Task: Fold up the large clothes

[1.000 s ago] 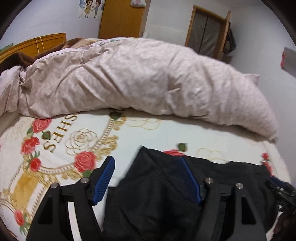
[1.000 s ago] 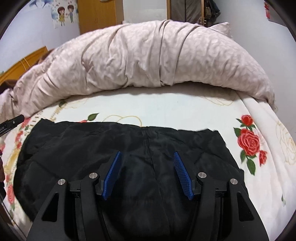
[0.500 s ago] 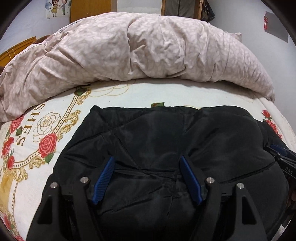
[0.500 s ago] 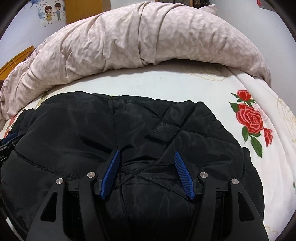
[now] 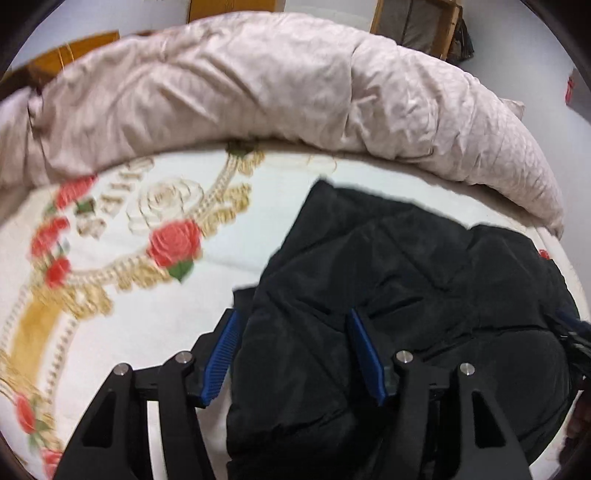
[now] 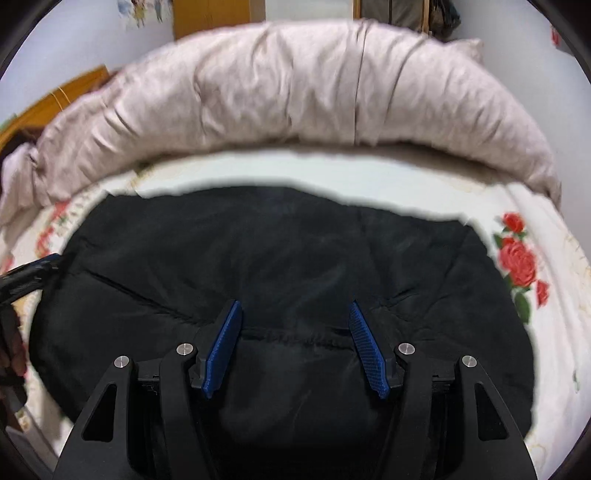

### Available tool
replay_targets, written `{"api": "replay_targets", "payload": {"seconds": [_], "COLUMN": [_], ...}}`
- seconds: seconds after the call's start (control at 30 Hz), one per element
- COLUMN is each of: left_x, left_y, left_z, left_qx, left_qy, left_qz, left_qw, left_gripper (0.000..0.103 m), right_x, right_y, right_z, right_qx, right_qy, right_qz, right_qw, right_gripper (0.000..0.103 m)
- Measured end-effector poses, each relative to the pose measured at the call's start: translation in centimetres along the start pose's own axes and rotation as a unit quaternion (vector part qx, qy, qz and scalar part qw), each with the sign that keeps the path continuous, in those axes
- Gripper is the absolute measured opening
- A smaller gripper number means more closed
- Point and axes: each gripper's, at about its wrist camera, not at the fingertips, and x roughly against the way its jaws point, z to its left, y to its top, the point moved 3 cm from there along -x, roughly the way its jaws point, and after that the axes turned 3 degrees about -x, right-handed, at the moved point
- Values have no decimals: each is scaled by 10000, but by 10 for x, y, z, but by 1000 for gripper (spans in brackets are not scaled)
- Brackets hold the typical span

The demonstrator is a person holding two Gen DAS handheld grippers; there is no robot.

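Observation:
A black padded jacket (image 5: 424,295) lies bunched on the floral bedsheet (image 5: 240,229). It fills the middle of the right wrist view (image 6: 295,258). My left gripper (image 5: 293,317) is open over the jacket's left edge, its blue pads wide apart with fabric below them. My right gripper (image 6: 295,310) is open over the jacket's near middle, above a stitched seam. The tip of the right gripper (image 5: 570,328) shows at the right edge of the left wrist view. The left gripper (image 6: 26,277) shows at the left edge of the right wrist view.
A long roll of pale pink duvet (image 5: 277,96) lies across the far side of the bed, also in the right wrist view (image 6: 295,85). A wooden headboard (image 6: 55,99) stands at the far left. A door frame (image 5: 413,26) is behind.
Both views are blurred by motion. The left gripper has swung left, so the jacket now sits to its right. The right gripper has pulled back and the jacket looks flatter.

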Motion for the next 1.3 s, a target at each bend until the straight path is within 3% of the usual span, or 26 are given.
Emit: {"api": "replay_targets", "payload": {"seconds": [0.2,0.47,0.7,0.87,0.93,1.0,1.3], "left_x": [-5,56,81,64,41,21,-3], "left_y": [0,-1,-17,-16,-14,-16,-16], "left_z": [2,5,8,-11,-15,-14,-23], "left_qx": [172,-54,73,-122,-157,-19,-163], "left_qy": [-187,-134,-201,-259,-149,-198,-150], "left_qz": [58,-278,-284,-147,49,227,182], "left_qw": [9997,9995,9994,9995,9998,9995,9996], "left_gripper": [64,63,63,61,54,54,56], "right_x": [-7,62,90,84,70,53,29], "right_y": [6,-5,-37,-44,-44,-44,-49], "right_z": [0,-14,-80,-114,-124,-132,-133], "right_qx": [39,-206,-714,-975,-1047,-1066,-935], "right_qy": [-114,142,-251,-412,-461,-549,-791], "right_qz": [134,-298,-221,-113,3,185,294], "right_qw": [9998,9992,9969,9943,9934,9926,9920], "right_gripper": [61,61,61,61,61,61,61]}}
